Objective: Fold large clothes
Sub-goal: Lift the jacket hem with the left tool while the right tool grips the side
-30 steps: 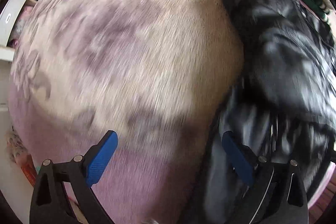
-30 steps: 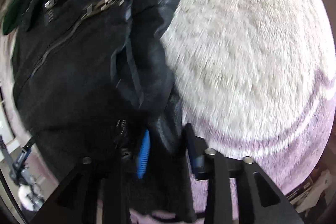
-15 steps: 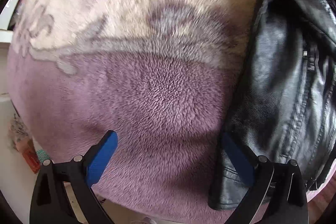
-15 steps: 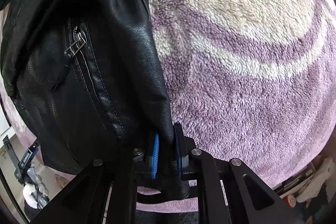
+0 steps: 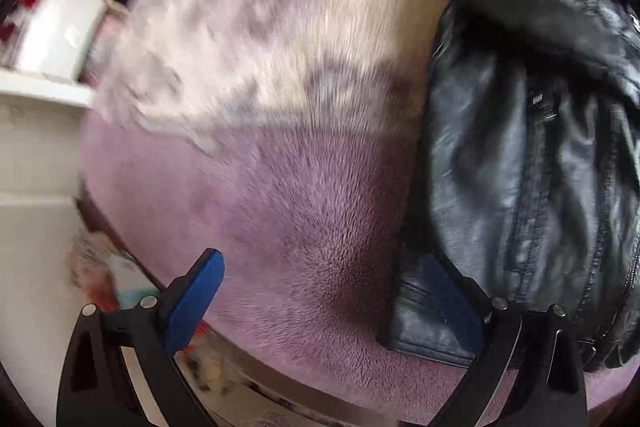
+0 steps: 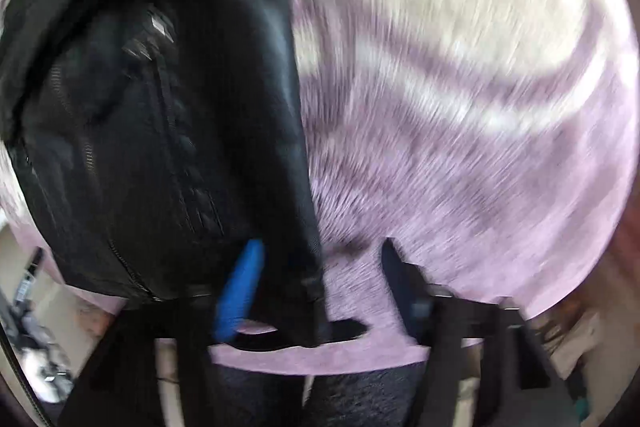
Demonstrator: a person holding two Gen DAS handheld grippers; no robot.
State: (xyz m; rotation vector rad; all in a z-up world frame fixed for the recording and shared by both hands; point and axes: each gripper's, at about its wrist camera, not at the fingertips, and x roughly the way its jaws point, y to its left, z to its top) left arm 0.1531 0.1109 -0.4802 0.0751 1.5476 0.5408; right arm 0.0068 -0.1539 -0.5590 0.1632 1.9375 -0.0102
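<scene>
A black leather jacket [image 5: 520, 167] with zips lies on a fluffy purple and cream blanket [image 5: 280, 187]. In the left wrist view it fills the right side. My left gripper [image 5: 324, 291] is open and empty, and its right finger is against the jacket's lower left corner. In the right wrist view the jacket [image 6: 140, 147] fills the left side. My right gripper [image 6: 320, 279] is open. The jacket's right edge hangs loose between its blue pads [image 6: 240, 287]. Both views are blurred by motion.
The blanket's near edge runs along the bottom of both views [image 6: 320, 359]. White shelves [image 5: 44, 83] with boxes stand at the far left. Clutter lies on the floor below the bed edge [image 5: 104, 279].
My right gripper was shut on the jacket's edge half a second ago and has opened, letting it go. Both grippers have pulled back a little. My left gripper stayed open.
</scene>
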